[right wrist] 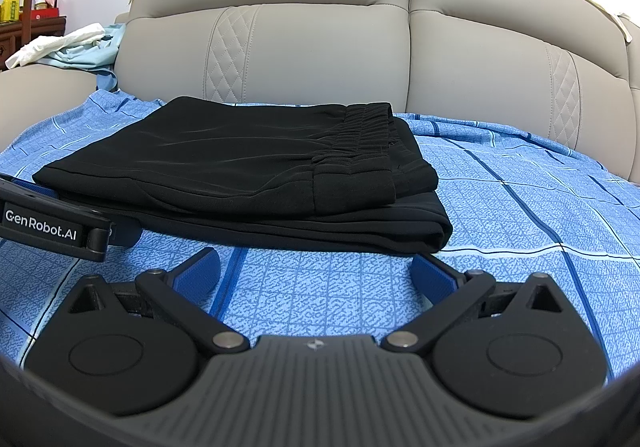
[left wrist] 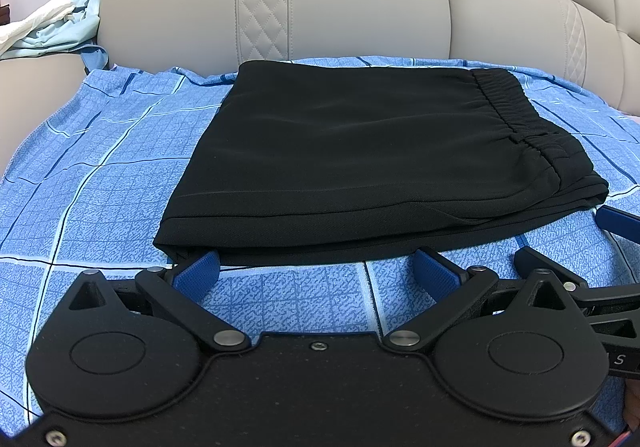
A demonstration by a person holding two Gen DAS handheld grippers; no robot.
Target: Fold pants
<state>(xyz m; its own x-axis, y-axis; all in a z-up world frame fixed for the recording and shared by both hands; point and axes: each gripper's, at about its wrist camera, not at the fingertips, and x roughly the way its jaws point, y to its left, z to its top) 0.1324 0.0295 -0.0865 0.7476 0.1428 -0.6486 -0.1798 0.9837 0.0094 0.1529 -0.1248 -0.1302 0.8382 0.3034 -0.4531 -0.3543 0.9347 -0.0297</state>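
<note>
black pants point(left wrist: 360, 151) lie folded on the blue sheet point(left wrist: 100, 187); left tool point(left wrist: 316, 267) and right tool point(right wrist: 316, 267), both wide open and empty, sit just beside the pants.

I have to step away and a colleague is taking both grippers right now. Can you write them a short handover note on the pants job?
Left gripper: open, empty, at the near edge of the black pants, toward the bundle's left end.
Right gripper: open, empty, at the same near edge, toward the right end.
Pants: folded into a compact stack of layers on the blue checked sheet on the sofa, elastic waistband on top at the right side.
Done: folding looks complete; edges roughly aligned.
Left: probably only a check of the lower layers jutting out at the near edge, then withdraw.
</note>
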